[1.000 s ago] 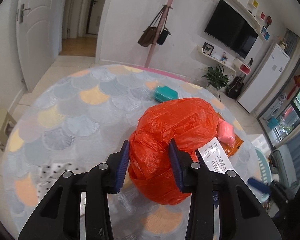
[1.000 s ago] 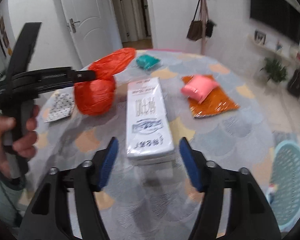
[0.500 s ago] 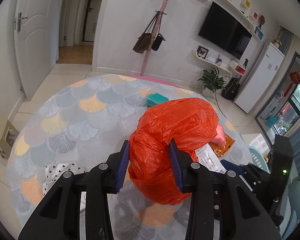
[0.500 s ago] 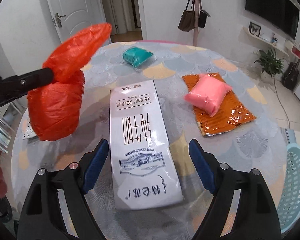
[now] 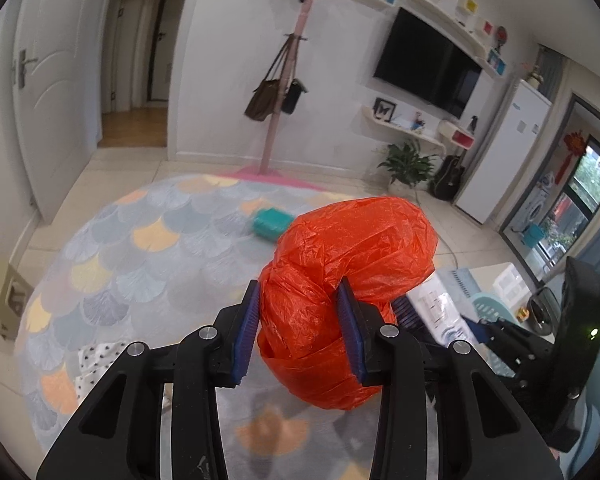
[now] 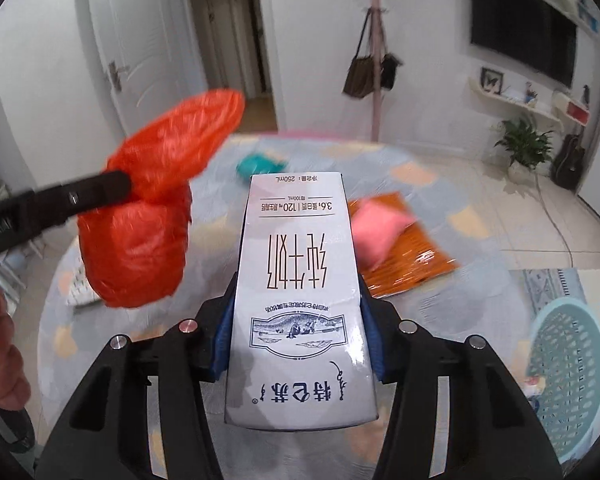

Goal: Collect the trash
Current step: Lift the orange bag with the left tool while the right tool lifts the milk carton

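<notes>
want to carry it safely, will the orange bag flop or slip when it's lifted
The orange bag is thin, crinkled plastic, so it probably flops and sags. It bulges above and below the left tool, suggesting soft, light contents. The blue pads pinch it at a narrow waist, which likely keeps it from slipping.

Each camera sits just behind its own claw and looks forward and down at the round rug [image 5: 112,264]. Both views share the orange bag [image 5: 340,280], close ahead, and the coat stand [image 6: 376,64], far ahead.
</notes>
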Demonstrator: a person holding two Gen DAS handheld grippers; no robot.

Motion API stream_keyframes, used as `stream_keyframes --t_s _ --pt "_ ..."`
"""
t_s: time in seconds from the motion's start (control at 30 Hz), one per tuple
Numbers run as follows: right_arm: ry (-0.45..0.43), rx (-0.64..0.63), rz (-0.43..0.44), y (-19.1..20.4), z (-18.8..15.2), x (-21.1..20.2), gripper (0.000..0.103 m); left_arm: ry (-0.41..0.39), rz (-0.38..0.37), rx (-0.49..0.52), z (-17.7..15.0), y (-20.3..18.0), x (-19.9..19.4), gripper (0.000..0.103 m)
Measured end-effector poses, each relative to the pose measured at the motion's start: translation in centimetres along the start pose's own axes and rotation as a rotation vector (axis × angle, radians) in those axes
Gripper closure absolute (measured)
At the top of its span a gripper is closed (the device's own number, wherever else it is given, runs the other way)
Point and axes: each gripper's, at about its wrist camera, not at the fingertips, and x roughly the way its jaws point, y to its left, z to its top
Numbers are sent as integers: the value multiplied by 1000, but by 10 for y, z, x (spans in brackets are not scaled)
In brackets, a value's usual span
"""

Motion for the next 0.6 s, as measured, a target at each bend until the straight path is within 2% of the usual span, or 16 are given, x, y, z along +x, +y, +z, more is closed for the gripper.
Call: stream_keyframes --t_s 0.37,0.47,0.6 --pt "-205 138 -93 -71 6 -89 54 -43 -117 92 21 -75 0 67" --pt "-241 200 -134 -101 1 -107 54 -49 -150 145 24 -108 7 67" --pt "-264 300 -231 -147 -14 -123 54 -35 -198 198 22 -145 23 67"
